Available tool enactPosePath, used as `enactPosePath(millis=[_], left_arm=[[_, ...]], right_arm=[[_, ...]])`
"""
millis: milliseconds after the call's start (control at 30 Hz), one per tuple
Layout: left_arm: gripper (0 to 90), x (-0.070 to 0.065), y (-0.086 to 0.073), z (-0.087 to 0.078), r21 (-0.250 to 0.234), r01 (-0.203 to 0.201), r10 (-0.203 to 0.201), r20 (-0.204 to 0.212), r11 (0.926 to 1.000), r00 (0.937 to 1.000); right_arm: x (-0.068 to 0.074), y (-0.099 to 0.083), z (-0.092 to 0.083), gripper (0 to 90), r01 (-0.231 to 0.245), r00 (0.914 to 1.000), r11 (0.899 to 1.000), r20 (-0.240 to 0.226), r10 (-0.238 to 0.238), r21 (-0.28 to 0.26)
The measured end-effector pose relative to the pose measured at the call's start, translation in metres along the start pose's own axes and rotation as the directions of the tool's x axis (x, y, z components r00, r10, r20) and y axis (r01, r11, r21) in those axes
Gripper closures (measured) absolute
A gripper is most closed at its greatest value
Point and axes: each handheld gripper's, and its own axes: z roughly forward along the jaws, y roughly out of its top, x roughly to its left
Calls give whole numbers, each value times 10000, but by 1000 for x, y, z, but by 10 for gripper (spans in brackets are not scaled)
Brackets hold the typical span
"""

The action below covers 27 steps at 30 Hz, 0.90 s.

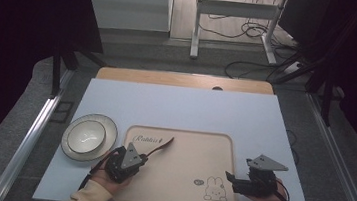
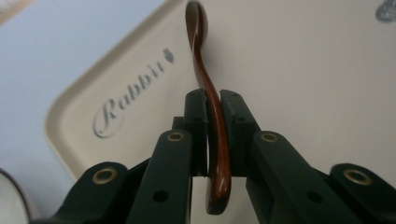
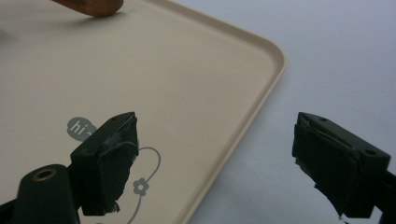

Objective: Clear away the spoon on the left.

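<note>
A dark brown wooden spoon [image 1: 160,147] [image 2: 208,84] is held over the beige rabbit tray [image 1: 186,151] [image 2: 299,70]. My left gripper [image 1: 145,155] [image 2: 213,105] is shut on the spoon's handle, its bowl pointing away toward the tray's "Rabbit" lettering. The spoon tip [image 3: 93,5] also shows at the top of the right gripper view. My right gripper [image 1: 232,179] [image 3: 215,154] stands open at the tray's right edge [image 3: 261,98], one jaw above the tray and the other above the table, nothing between them.
A white bowl [image 1: 86,135] sits on a round plate [image 1: 108,126] left of the tray on the pale blue table [image 1: 181,106]. A wooden strip [image 1: 183,80] runs along the table's far edge. Cables and a stand lie on the floor beyond.
</note>
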Motion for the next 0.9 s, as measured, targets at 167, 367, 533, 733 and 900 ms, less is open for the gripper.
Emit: enactPosePath(millis=[167,367,533,733,900], left_arm=[[815,-2,-1,1,113,-69,67,112,9999,9999],[713,-4,-2,3,189,-60,55,257,9998,9997],[437,-2,-3,5,140,544,-548,334,9984,9979],[311,6,0,-2,-232,1235,-1221,546,9921,9910],[252,12,5,-12,-594,1754,-1703,825,9827,9819]], right_arm=[[0,0,0,149,13,10000,10000,-5,-13,7],[0,0,0,149,19,10000,10000,-12,-19,13],[0,0,0,149,32,10000,10000,-6,-32,17],[-2,-1,1,149,-42,10000,10000,1,42,25],[-5,-2,1,149,-159,9999,9998,-68,158,-127]])
